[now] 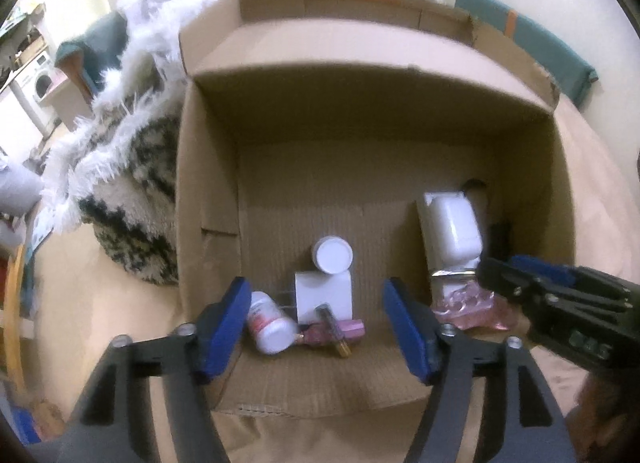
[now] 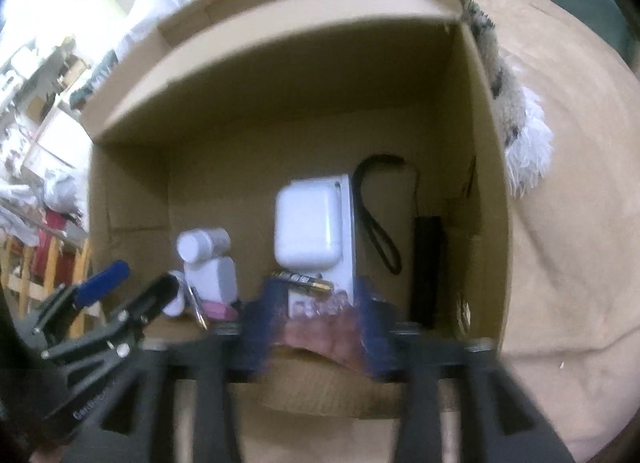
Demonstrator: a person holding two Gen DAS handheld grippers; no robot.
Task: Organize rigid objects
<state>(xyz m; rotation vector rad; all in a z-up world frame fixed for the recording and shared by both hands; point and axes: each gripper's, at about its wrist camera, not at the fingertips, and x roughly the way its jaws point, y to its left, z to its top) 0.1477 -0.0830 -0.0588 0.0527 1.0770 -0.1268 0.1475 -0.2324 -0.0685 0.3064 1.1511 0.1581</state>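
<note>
Strap (image 2: pixel 378 219) — right wrist view only

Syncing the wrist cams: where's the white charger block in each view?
Left wrist: the white charger block stands right of centre in the cardboard box, ahead of the right gripper.
Right wrist: centre, just beyond the blurred blue fingers.
Shared landmark: the white round-lidded jar, to its left in both.

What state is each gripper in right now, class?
Left gripper: open, holding nothing, above the cardboard box.
Right gripper: open, empty, jaws either side of a pink packet.
</note>
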